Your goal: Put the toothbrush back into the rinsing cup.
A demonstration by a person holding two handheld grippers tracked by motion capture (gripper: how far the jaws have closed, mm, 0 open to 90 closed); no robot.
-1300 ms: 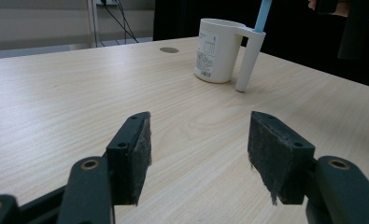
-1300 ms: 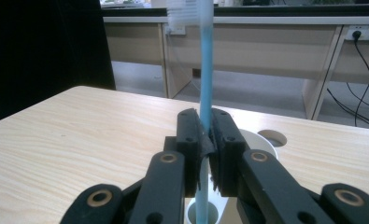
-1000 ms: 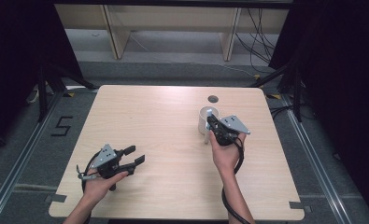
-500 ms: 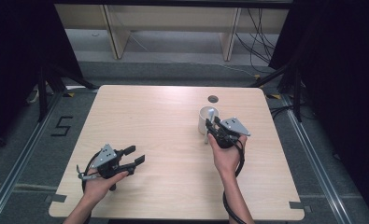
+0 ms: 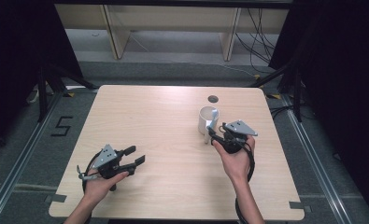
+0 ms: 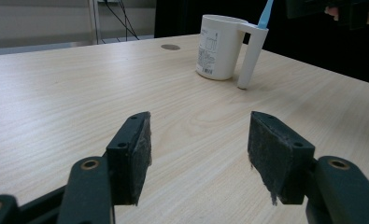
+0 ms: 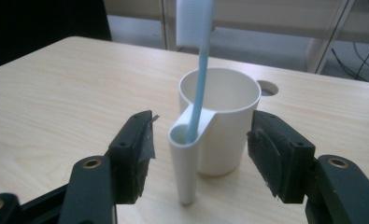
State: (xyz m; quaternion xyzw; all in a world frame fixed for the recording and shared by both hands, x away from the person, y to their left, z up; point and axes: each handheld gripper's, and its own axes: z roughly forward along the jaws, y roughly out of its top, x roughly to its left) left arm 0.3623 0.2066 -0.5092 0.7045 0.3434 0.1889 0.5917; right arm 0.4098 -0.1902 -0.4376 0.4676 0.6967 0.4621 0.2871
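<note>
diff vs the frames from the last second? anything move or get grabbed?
Almost nothing. The right gripper has eased slightly back from the white cup; its jaws are open, either side of the handle tube that holds the blue toothbrush. Nothing was gripped or released. The cup, toothbrush and open left gripper stayed put.

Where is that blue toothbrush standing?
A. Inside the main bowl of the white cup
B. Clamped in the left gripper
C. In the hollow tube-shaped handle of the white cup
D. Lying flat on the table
C: in the right gripper view the toothbrush stands upright with its stem down in the cup's hollow handle, beside the white cup.
</note>
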